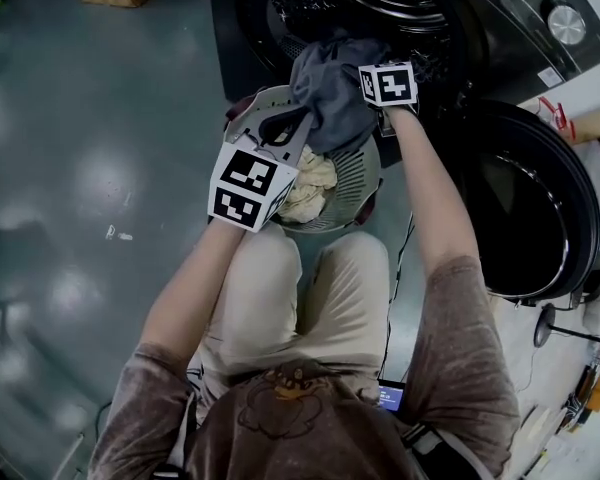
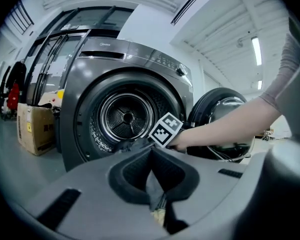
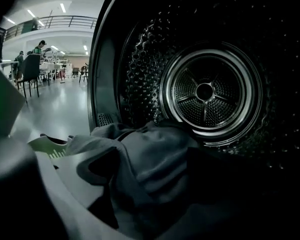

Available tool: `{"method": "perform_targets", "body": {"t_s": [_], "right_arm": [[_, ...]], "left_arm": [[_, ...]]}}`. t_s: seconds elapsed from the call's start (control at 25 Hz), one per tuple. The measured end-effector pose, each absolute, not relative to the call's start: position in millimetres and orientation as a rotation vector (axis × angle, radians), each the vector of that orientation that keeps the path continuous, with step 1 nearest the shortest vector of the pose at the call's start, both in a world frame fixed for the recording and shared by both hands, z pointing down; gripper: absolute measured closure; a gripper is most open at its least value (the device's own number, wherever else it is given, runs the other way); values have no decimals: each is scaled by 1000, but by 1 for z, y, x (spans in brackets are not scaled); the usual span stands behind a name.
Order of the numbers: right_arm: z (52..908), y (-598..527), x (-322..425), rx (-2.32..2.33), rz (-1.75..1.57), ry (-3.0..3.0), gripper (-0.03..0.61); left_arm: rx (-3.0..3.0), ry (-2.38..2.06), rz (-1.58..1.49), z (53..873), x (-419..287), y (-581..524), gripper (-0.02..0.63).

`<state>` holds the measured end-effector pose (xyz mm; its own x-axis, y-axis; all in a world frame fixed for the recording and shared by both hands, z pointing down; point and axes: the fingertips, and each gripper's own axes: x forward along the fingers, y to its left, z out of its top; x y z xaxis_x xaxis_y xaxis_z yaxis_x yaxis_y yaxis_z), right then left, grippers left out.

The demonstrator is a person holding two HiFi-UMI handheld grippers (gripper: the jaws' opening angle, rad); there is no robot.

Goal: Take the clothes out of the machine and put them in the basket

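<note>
Grey garment (image 1: 330, 93) spills out of the machine (image 1: 500, 28) and down over the far rim of the basket (image 1: 368, 183). That basket stands on the floor (image 1: 100, 118) between the person's knees (image 1: 355, 268), with a cream cloth (image 1: 310, 183) lying inside. The right gripper (image 3: 150, 161) points into the drum (image 3: 205, 91). Its jaws stand wide apart, the garment lying loose between them. The left gripper (image 2: 151, 151) sits at the basket's left rim, jaws closed on that rim — cream cloth shows just beneath them. At the right the machine's round door (image 1: 530, 208) hangs open.
</note>
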<state>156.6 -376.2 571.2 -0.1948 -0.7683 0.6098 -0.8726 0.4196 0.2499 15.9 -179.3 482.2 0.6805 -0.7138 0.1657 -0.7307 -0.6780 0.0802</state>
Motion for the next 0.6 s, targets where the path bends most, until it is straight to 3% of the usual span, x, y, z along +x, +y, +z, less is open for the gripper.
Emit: {"method": "perform_targets", "body": {"t_s": [0.24,0.32,0.48,0.6], "right_arm": [[587,-387,161,1368,268,-1941,170],[588,-386,163,1357,269,-1926,227],[592,-376,157,1318,201,-1926,425],[590,-371,153,1310,146,-1917,476]], "left_arm": [[2762,-1159,185,481,14,-175,606],[2757,-1155,185,482,13,-176,606],[2738,-1163,191,484,10,-178,606],[2727,-1173,196,485,9,-179,606]]}}
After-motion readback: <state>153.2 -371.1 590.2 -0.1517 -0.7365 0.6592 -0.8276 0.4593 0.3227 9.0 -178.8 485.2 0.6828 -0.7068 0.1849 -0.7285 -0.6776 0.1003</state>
